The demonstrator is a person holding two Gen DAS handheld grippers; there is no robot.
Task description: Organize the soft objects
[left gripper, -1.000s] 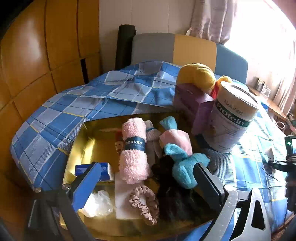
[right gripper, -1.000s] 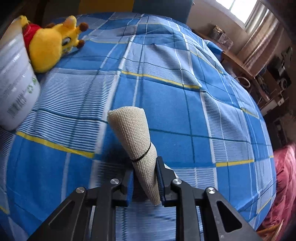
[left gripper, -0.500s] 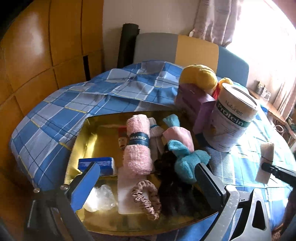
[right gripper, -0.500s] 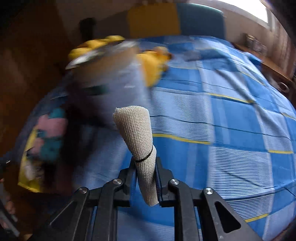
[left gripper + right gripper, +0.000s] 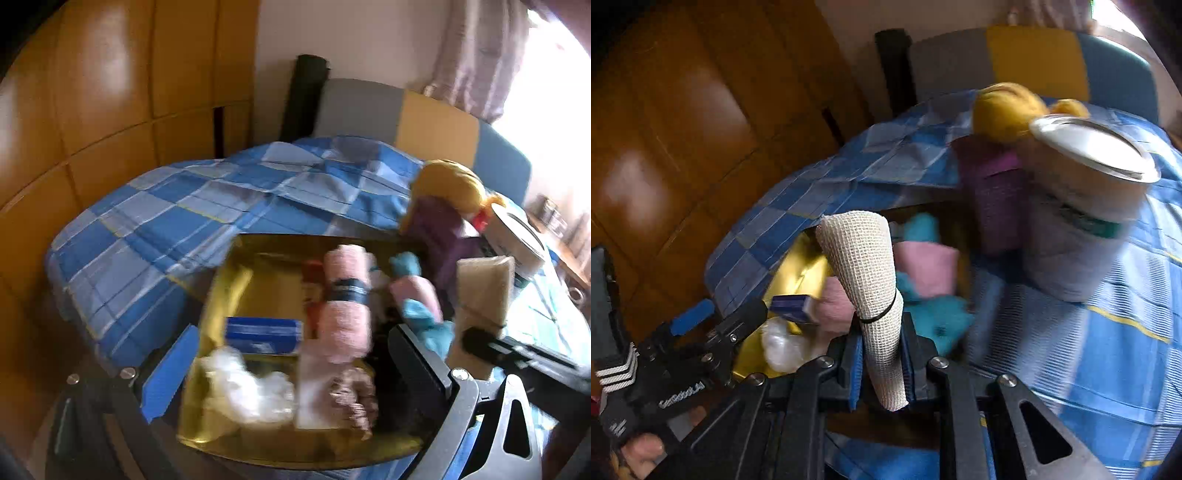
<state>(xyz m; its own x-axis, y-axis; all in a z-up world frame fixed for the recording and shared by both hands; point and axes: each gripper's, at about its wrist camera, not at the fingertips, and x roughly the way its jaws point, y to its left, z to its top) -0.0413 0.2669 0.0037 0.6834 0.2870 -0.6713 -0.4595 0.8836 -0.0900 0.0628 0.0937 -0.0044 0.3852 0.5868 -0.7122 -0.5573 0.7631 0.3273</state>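
My right gripper (image 5: 882,350) is shut on a rolled beige mesh cloth (image 5: 864,273) bound by a black band, held upright above the near right side of the gold tray (image 5: 798,273). The cloth roll also shows in the left wrist view (image 5: 484,291). The gold tray (image 5: 229,291) holds a pink rolled towel (image 5: 347,306), a teal and pink plush (image 5: 417,295), a scrunchie (image 5: 354,398), a blue box (image 5: 262,334) and a clear plastic wad (image 5: 247,387). My left gripper (image 5: 291,369) is open and empty at the tray's near edge.
A protein tin (image 5: 1086,214), a purple box (image 5: 993,199) and a yellow plush toy (image 5: 1008,110) stand right of the tray on the blue checked bedspread (image 5: 1108,332). A wooden wardrobe (image 5: 92,110) is at the left, a headboard (image 5: 424,122) behind.
My right gripper has swung left with the cloth roll, from the open bedspread to over the tray beside the left gripper. The left gripper has drifted slightly left.
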